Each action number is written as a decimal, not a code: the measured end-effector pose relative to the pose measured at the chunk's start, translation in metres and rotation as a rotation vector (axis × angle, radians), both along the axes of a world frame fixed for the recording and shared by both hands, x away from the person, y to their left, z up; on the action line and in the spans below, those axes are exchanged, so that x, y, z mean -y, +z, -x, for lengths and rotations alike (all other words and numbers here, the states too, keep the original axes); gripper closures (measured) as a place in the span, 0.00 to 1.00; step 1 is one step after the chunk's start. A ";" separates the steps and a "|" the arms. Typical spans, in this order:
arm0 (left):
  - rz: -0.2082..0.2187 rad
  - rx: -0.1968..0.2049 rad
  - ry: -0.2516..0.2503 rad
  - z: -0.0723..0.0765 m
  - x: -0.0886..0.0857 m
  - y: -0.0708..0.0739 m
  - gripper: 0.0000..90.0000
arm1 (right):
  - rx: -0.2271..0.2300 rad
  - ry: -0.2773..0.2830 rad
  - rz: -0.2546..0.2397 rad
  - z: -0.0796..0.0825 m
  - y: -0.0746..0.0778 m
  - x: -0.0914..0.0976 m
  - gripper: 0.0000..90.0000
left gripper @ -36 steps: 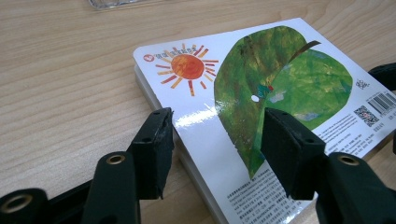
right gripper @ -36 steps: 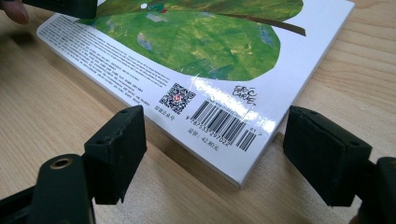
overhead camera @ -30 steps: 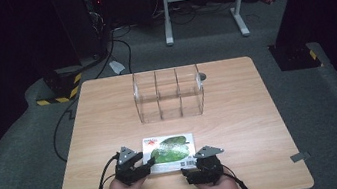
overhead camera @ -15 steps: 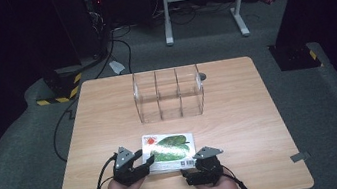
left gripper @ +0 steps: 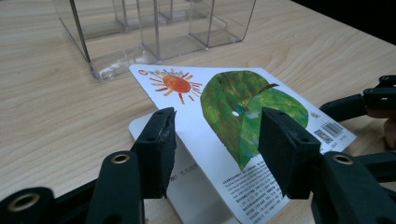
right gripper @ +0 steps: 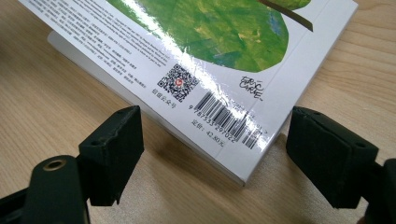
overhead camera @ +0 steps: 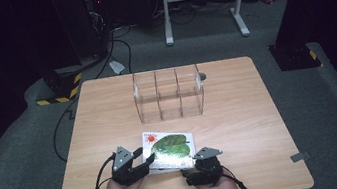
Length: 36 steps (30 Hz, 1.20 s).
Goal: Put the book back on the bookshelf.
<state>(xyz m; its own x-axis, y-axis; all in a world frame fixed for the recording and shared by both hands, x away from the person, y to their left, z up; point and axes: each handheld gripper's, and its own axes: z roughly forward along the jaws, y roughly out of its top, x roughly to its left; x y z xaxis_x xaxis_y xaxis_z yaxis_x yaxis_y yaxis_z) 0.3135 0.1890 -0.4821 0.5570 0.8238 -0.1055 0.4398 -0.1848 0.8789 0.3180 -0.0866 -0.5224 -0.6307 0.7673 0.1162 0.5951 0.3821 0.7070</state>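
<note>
- The book (overhead camera: 168,149) looks thin, stiff and glossy, so I judge it light but slippery; a bite across the lifted cover's edge should hold better than one on its flat face.
- It lies on the tabletop (overhead camera: 241,124), near the clear organizer (overhead camera: 169,93). Its cover is raised over the pages on my left side.
- My left fingers (left gripper: 215,140) have just been closing and stand partly apart astride that cover's edge, not yet pressing.
- My right fingers (right gripper: 236,156) are spread wide, the barcode corner just ahead between them, untouched.
</note>
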 end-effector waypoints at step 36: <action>0.087 -0.214 -0.069 -0.036 -0.003 -0.018 0.48 | 0.017 -0.021 0.007 0.001 0.000 0.001 0.30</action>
